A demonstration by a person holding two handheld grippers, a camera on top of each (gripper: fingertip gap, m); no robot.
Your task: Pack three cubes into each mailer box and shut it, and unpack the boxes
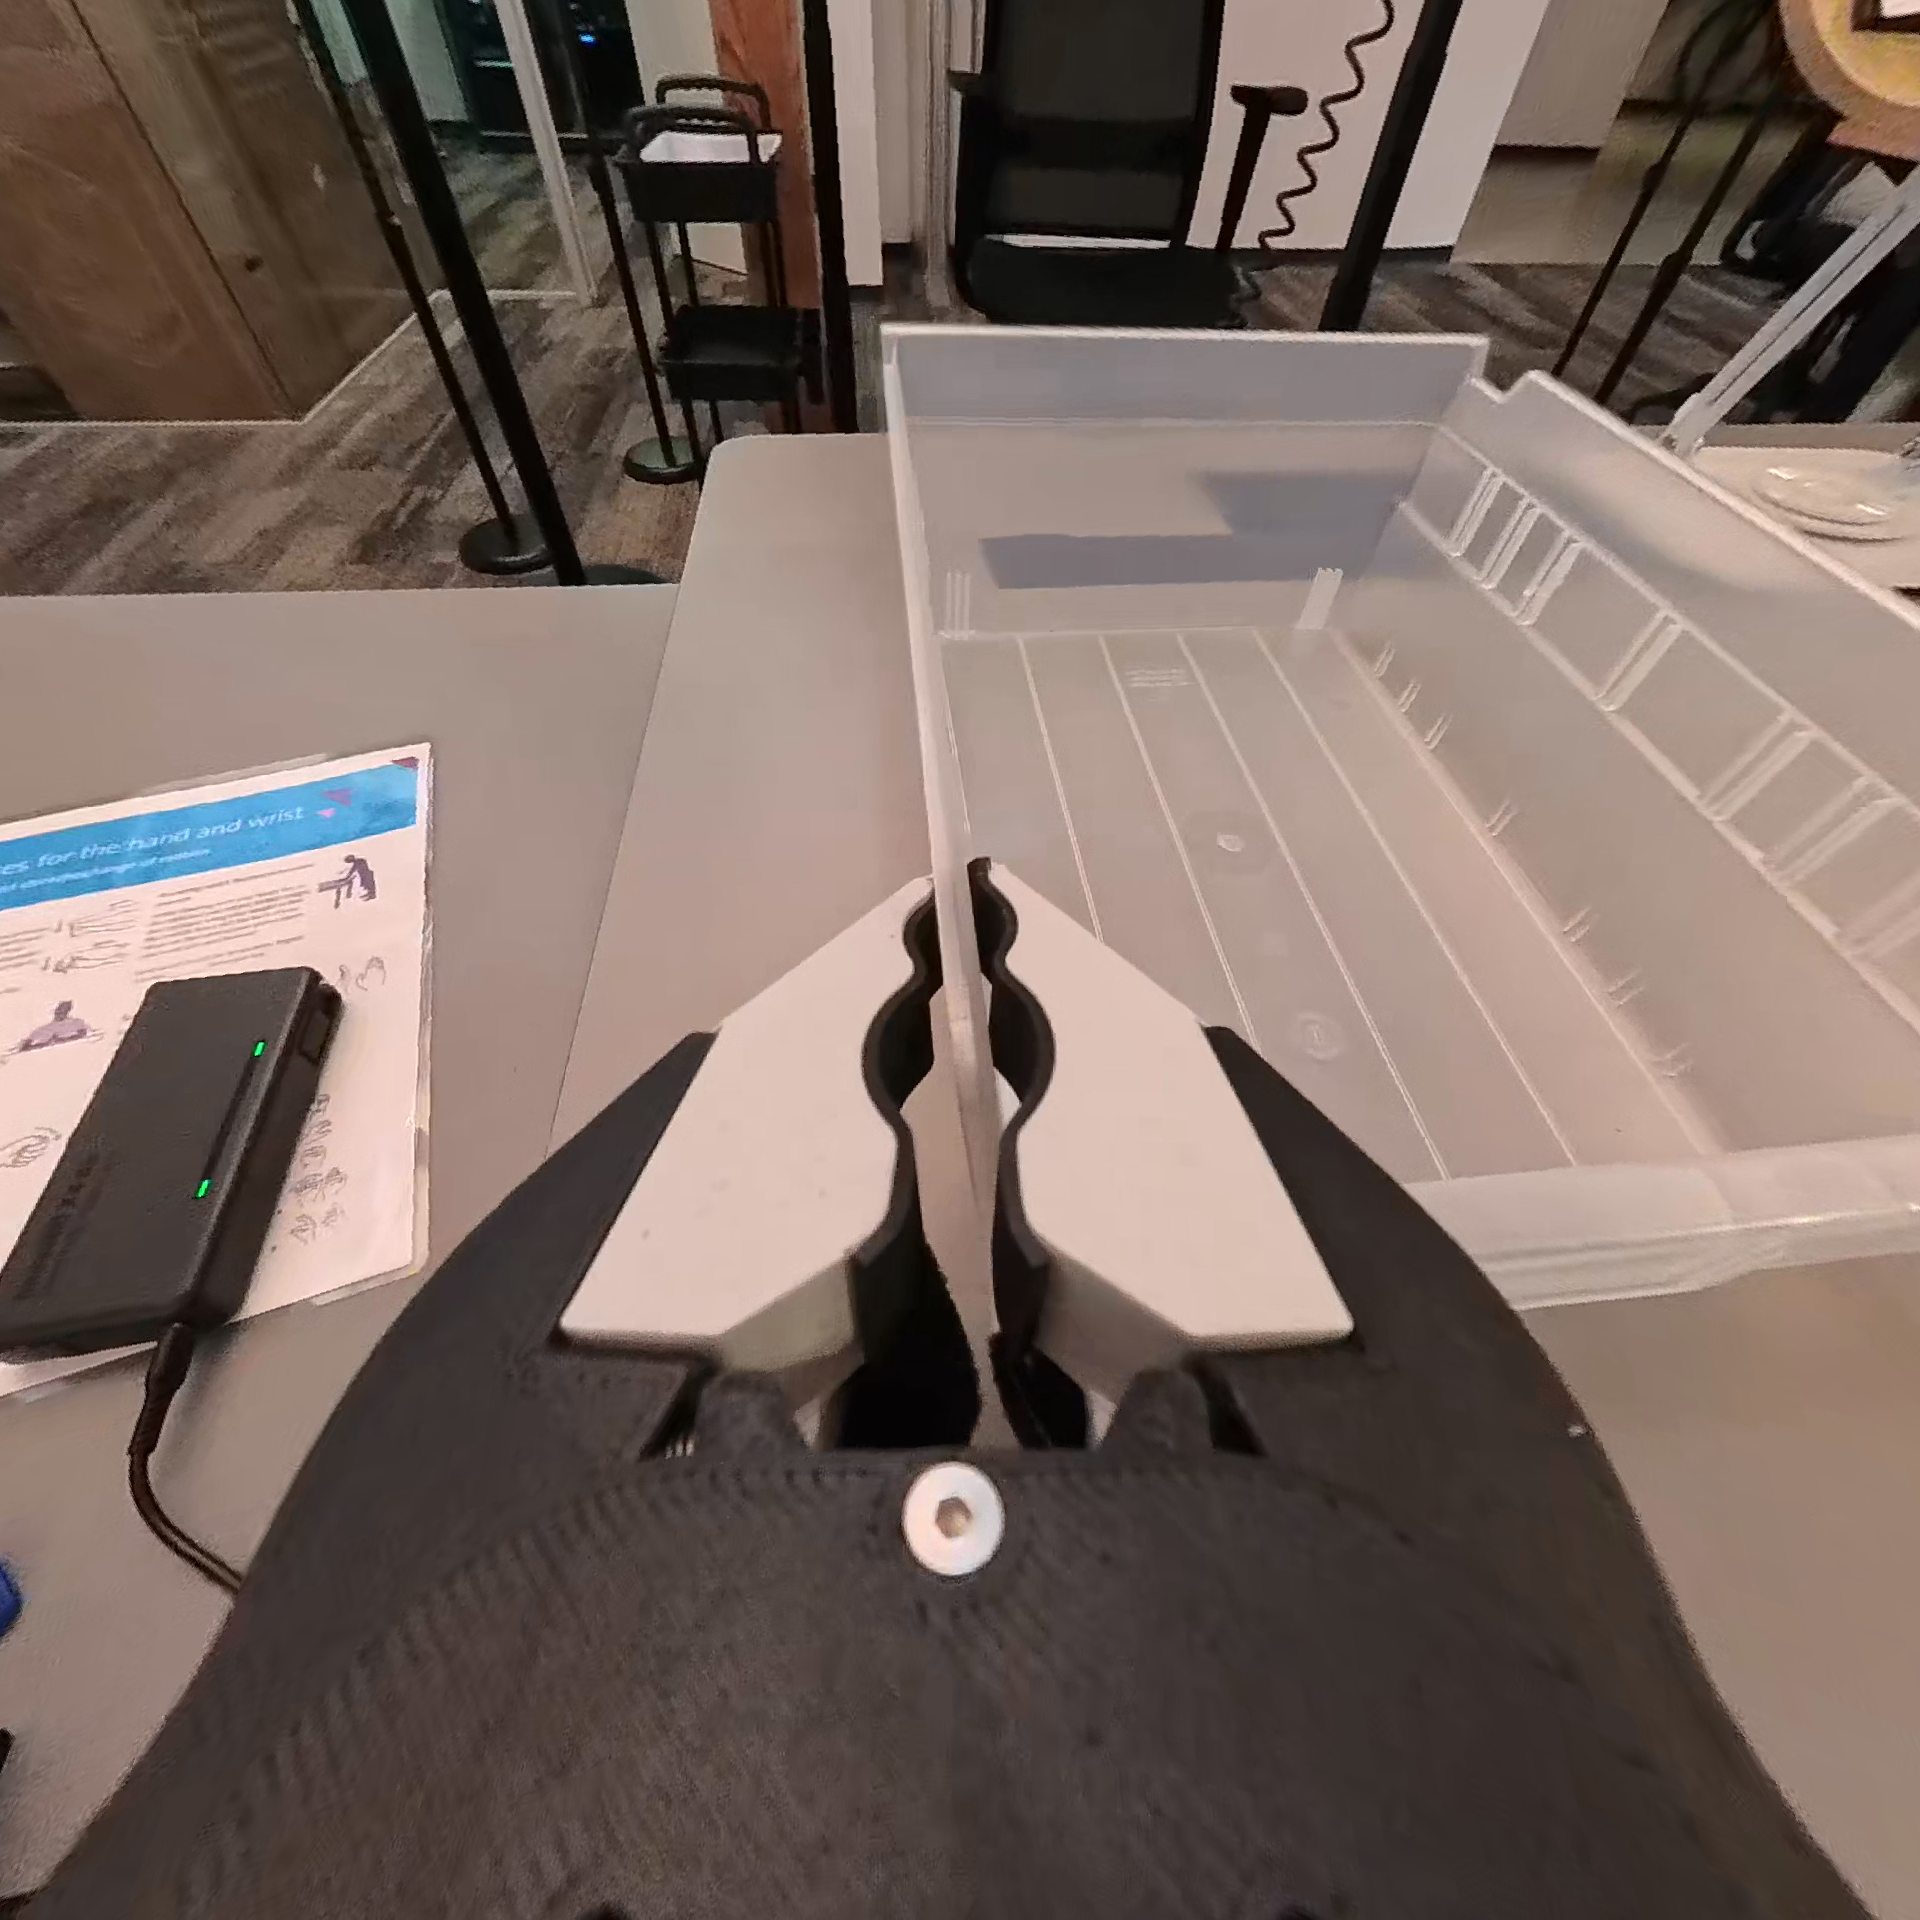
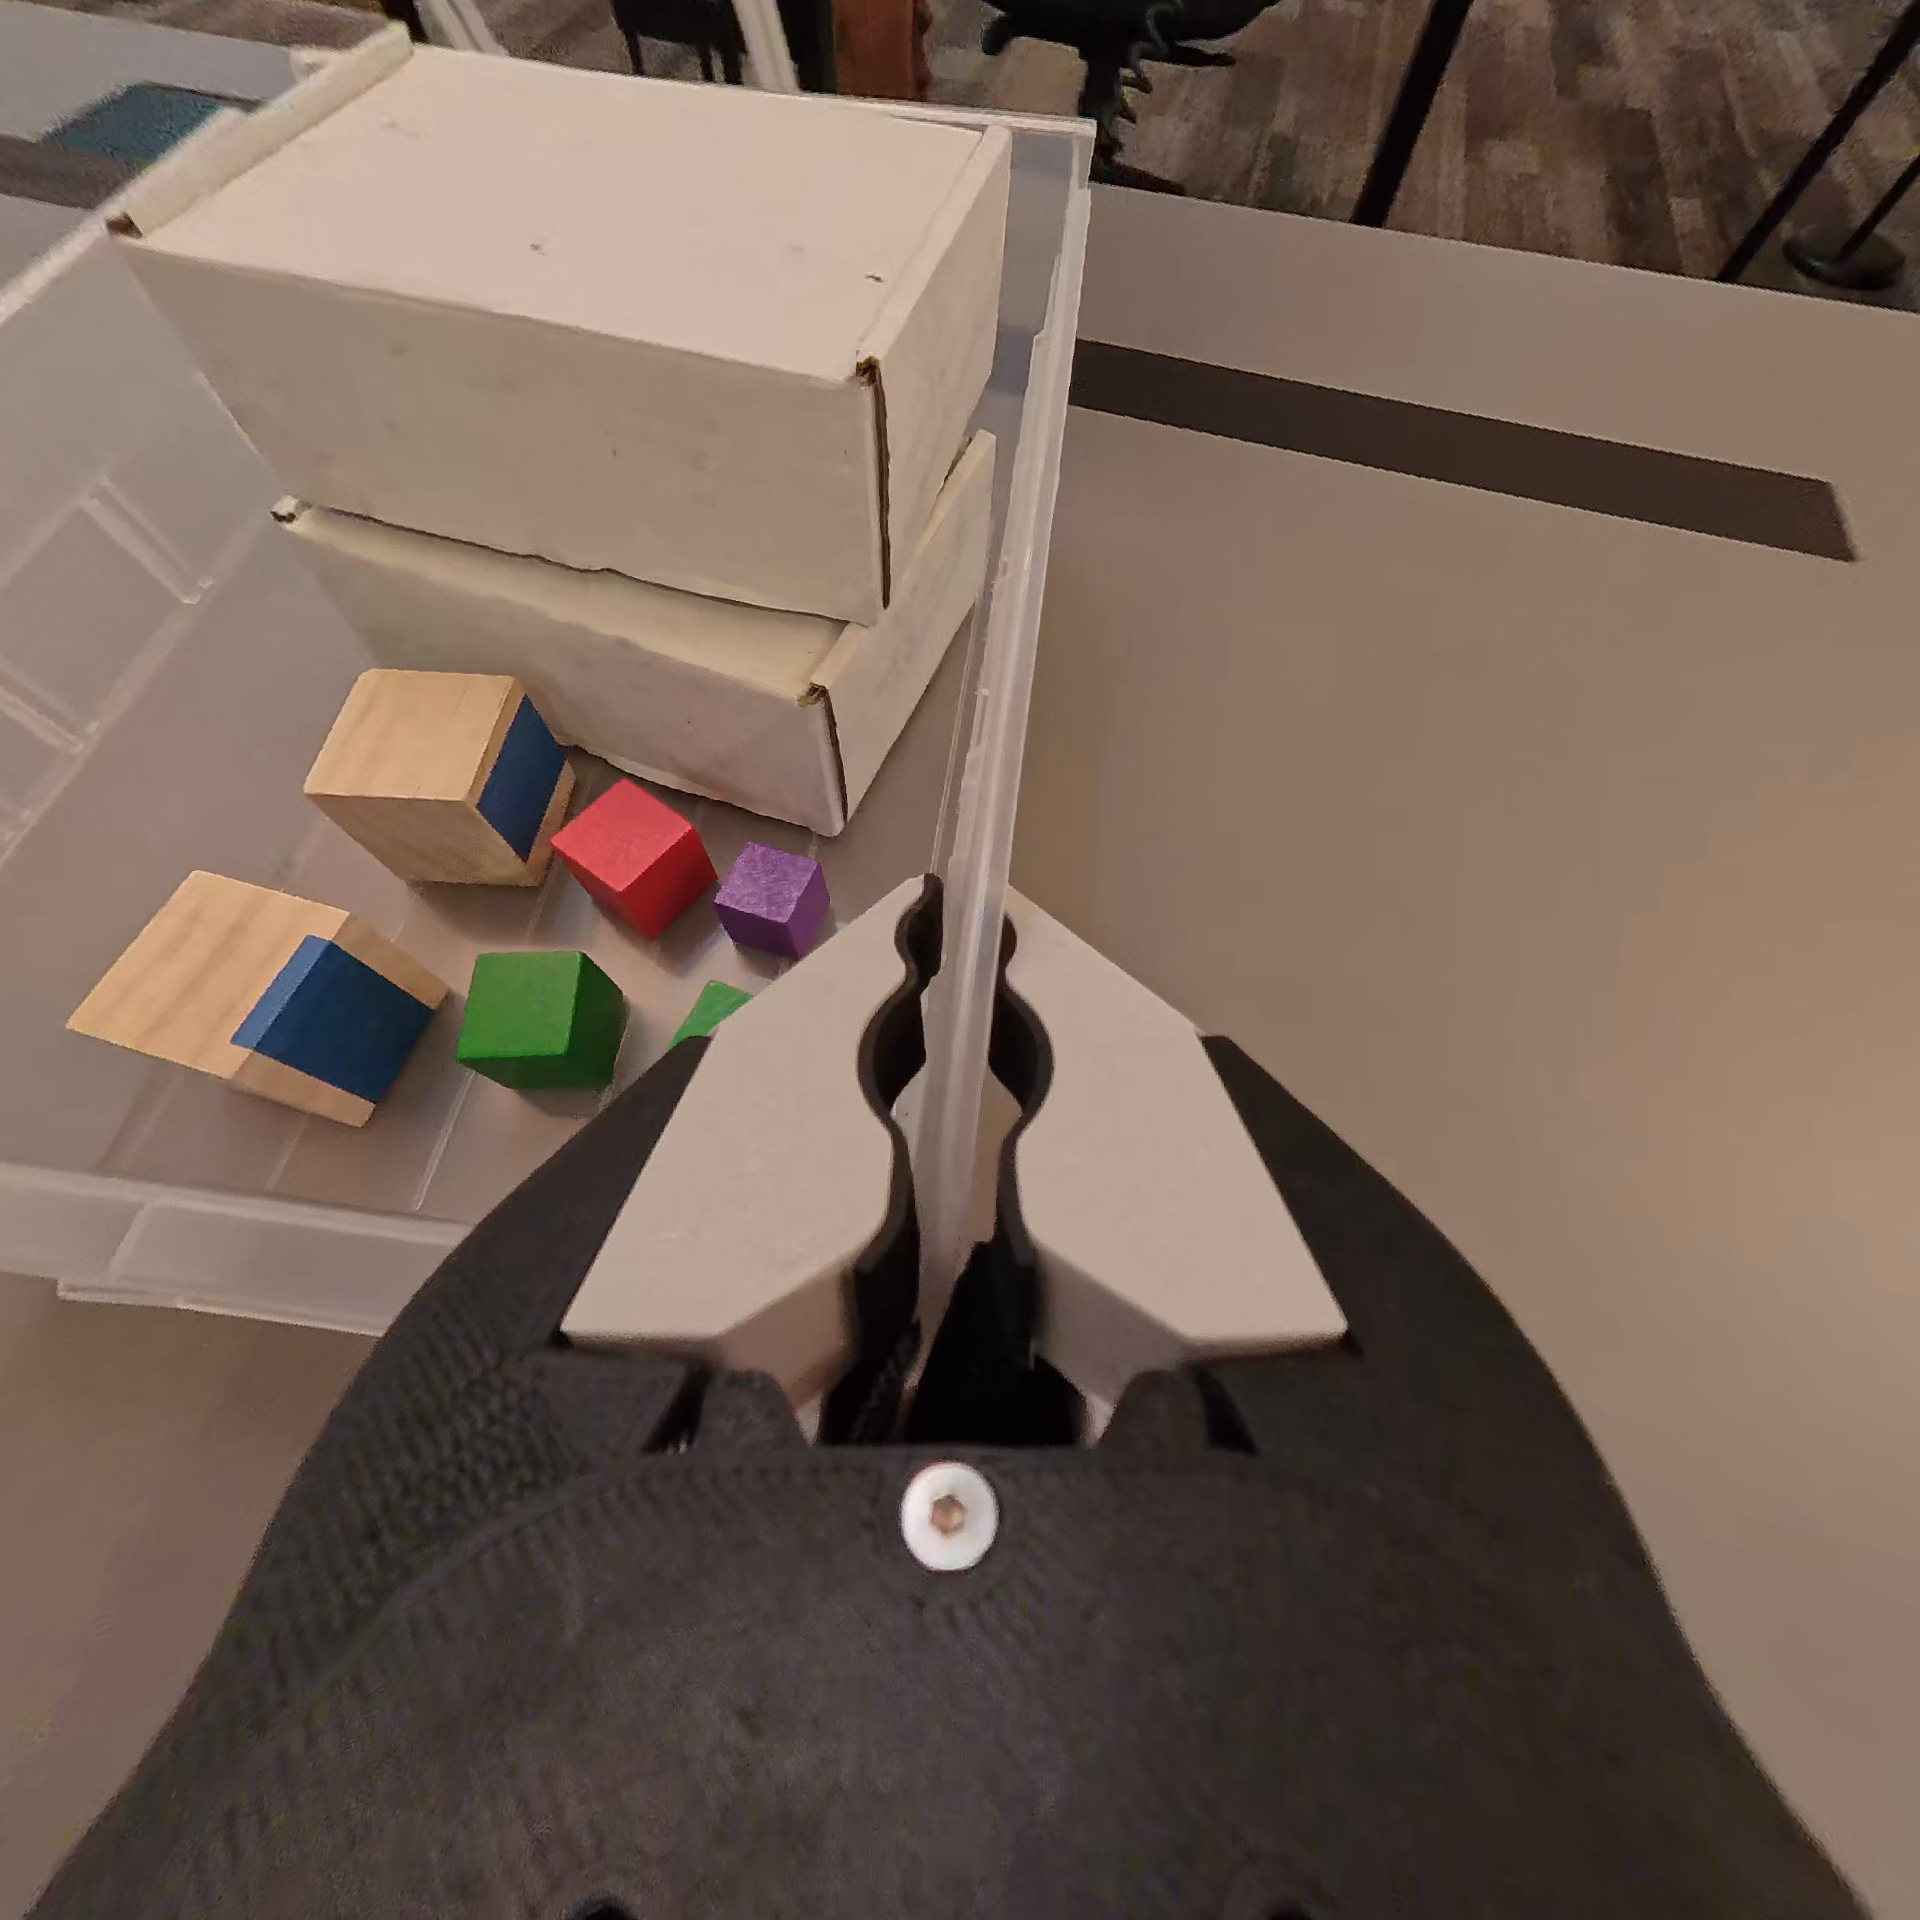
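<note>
My left gripper [image 1: 954, 883] is shut on the left wall [image 1: 914, 520] of a clear plastic bin whose floor [image 1: 1299, 883] shows nothing on it. My right gripper [image 2: 966, 904] is shut on the right wall [image 2: 1039, 364] of a clear bin. That bin holds two closed white mailer boxes, one [image 2: 582, 260] stacked on the other [image 2: 675, 675]. In front of them lie loose cubes: two wooden ones with blue faces [image 2: 416, 758] [image 2: 208, 966], a red one [image 2: 634, 852], a purple one [image 2: 774, 894], a green one [image 2: 535, 1013] and a second green one [image 2: 712, 1008] half hidden by my finger.
The bins rest on grey tables [image 1: 779, 727]. A printed sheet [image 1: 208, 883] with a black power bank [image 1: 156, 1143] and its cable lies at the left. A dark strip [image 2: 1455, 447] crosses the table to the right. Black stanchions [image 1: 468, 312] and an office chair [image 1: 1091, 156] stand beyond.
</note>
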